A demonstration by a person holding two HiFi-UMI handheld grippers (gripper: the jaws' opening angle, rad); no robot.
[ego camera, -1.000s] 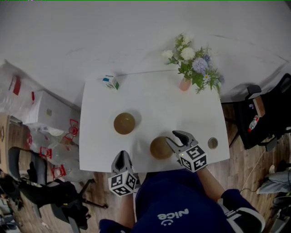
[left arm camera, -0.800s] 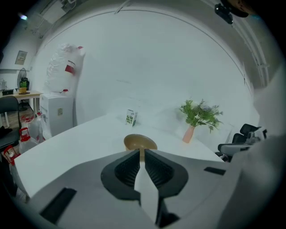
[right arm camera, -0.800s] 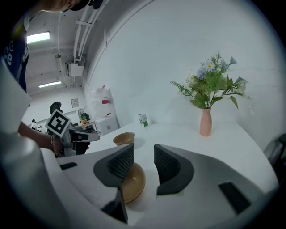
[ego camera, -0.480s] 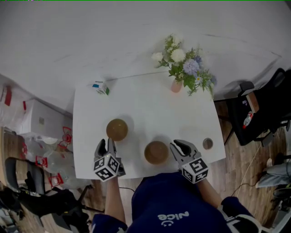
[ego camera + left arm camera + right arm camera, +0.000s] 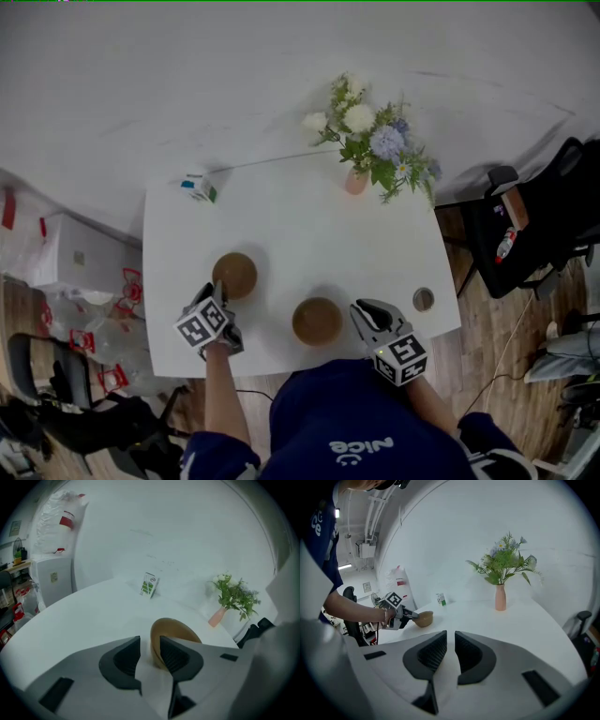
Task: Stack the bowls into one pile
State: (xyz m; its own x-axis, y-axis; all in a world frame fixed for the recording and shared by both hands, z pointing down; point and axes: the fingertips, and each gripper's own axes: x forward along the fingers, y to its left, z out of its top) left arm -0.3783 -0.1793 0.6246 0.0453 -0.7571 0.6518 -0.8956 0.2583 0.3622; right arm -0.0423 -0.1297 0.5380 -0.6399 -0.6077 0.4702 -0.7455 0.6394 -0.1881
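My left jaws [image 5: 150, 640] are narrowly parted astride the near rim of the far bowl [image 5: 180, 631], one jaw outside its wall and one inside. They are not clamped on it, since a sliver of white desk [image 5: 84, 620] shows between the outer jaw and the rim. That bowl sits upright toward the desk's left side. The second bowl [image 5: 317, 321] rests apart from it, close to the front edge, just left of my right jaws [image 5: 450, 634]. Those are drawn nearly together on nothing and hover over bare desk. A pink vase of flowers [image 5: 500, 597] and a small carton [image 5: 149, 584] stand at the far edge.
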